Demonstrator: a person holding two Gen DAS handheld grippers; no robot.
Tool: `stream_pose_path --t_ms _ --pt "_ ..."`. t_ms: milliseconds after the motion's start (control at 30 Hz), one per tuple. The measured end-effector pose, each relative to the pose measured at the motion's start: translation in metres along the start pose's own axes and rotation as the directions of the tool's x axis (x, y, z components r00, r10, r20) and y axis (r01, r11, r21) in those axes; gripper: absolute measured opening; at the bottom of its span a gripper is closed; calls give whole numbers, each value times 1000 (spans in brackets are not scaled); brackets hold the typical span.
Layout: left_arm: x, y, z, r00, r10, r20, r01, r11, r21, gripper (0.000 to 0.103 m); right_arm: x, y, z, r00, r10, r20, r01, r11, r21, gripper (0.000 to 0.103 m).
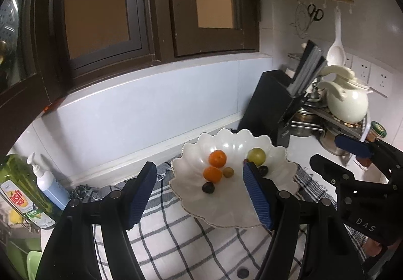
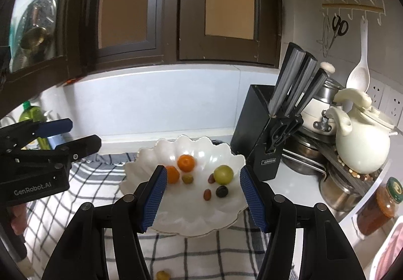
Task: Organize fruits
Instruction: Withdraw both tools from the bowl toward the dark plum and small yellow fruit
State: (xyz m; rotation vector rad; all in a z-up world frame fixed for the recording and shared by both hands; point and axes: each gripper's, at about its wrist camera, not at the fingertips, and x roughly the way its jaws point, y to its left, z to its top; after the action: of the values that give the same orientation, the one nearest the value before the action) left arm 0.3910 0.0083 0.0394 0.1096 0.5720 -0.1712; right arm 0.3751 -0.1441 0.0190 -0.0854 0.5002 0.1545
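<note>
A white scalloped bowl (image 1: 226, 209) (image 2: 191, 214) sits on a checked cloth (image 1: 176, 237) (image 2: 83, 179). In it lie two small oranges (image 1: 217, 158) (image 2: 186, 163), a green grape (image 1: 256, 155) (image 2: 223, 174), a small olive-coloured fruit (image 1: 228, 172) (image 2: 187, 179) and dark grapes (image 1: 208, 187) (image 2: 222, 191). A small yellowish fruit (image 2: 163, 275) lies on the cloth near the front edge. My left gripper (image 1: 201, 194) is open and empty over the bowl's near side. My right gripper (image 2: 202, 194) is open and empty over the bowl.
A black knife block (image 1: 274, 109) (image 2: 262, 134) stands right of the bowl. A cream teapot (image 1: 347, 101) (image 2: 360, 139), steel pots and a jar (image 2: 382, 204) crowd the right corner. Dish soap bottles (image 1: 27, 194) stand at the left. A tiled ledge and dark window frames lie behind.
</note>
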Motion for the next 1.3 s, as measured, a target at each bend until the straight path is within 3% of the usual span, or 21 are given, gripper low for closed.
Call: stream_pose_path --t_ms 300,533,1033,1300 --pt "-26 -9 -25 1000 -1 9 1 998 59 71 -32 7 -14 998 10 57 -8 999 -42 61" --pt "-38 -14 -51 1000 -6 11 5 998 70 71 -44 17 -34 998 28 54 -23 996 -82 61" --pt "-29 -20 -100 996 -29 -79 35 997 69 71 -38 29 -82 995 94 -40 -97 992 -86 61" --pt "-21 -28 -121 993 -42 -114 56 991 123 71 -30 33 -102 990 105 -93 -113 990 -84 61"
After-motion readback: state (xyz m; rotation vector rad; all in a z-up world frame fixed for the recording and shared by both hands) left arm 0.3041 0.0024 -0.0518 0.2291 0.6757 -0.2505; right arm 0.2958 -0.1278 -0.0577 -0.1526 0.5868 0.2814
